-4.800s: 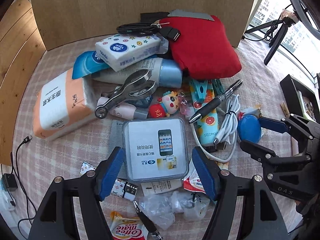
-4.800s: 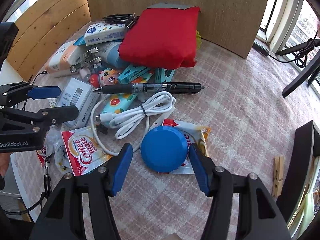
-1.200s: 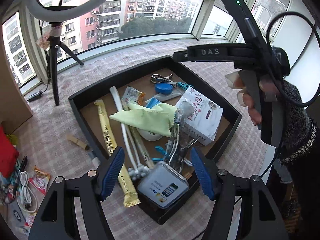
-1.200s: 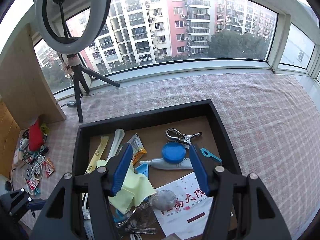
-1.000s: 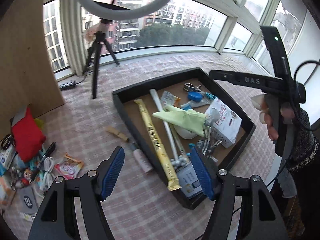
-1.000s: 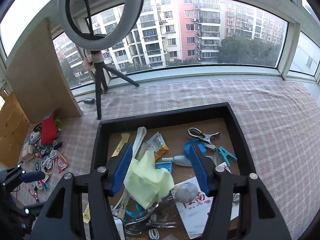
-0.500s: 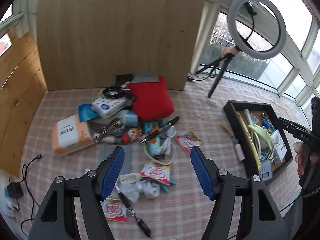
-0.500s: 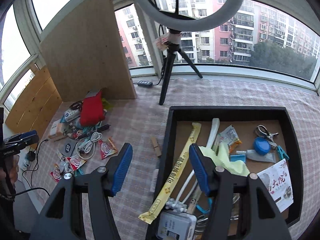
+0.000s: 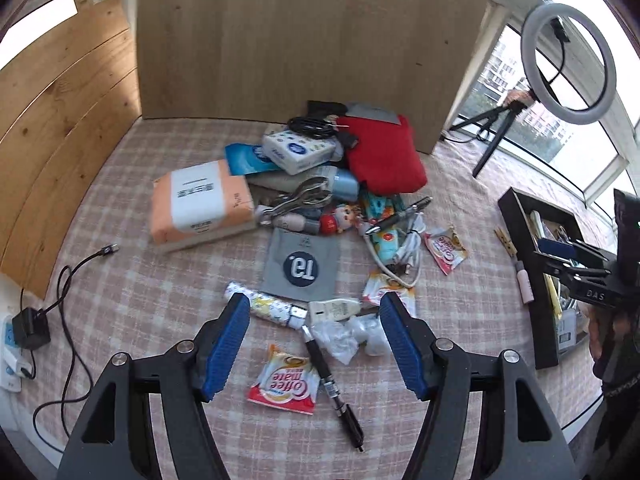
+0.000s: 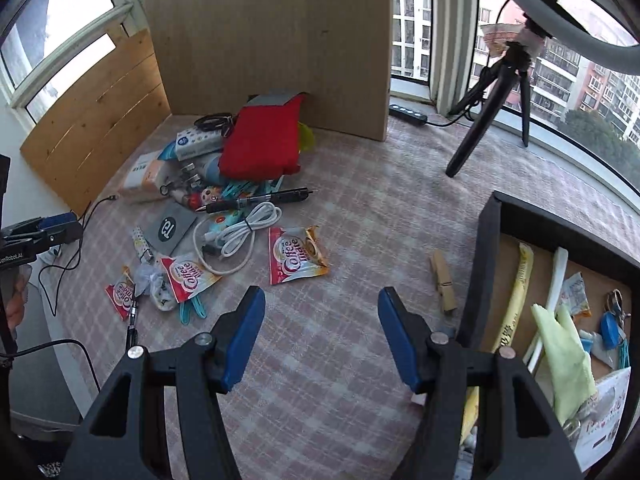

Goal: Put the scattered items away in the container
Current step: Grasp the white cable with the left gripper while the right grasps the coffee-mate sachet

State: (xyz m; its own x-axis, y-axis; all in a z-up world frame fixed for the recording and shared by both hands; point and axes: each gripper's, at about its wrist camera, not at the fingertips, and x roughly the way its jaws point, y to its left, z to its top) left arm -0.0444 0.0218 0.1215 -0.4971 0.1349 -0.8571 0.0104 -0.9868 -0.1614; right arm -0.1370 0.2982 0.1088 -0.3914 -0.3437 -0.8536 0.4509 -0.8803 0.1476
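room: glazed bay, wooden boards [image 9: 312,40] behind, ring light [image 9: 568,64] on a tripod.
surface: pink checked cloth [image 10: 360,216].
container: black tray [image 10: 486,264], on the right, already part filled; a yellow cloth [image 10: 564,360] lies inside.
left to do: the larger share by my judgement; pile with red pouch [image 9: 384,156], tissue pack [image 9: 200,204], white cable [image 10: 240,232], sachets, pen [image 9: 332,380].
left gripper [image 9: 314,344]: released, empty, above the pile.
right gripper [image 10: 322,336]: released, empty, beside the tray.

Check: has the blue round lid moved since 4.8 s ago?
Yes. The blue round lid left the cloth beside the white cable and now lies inside the black tray.
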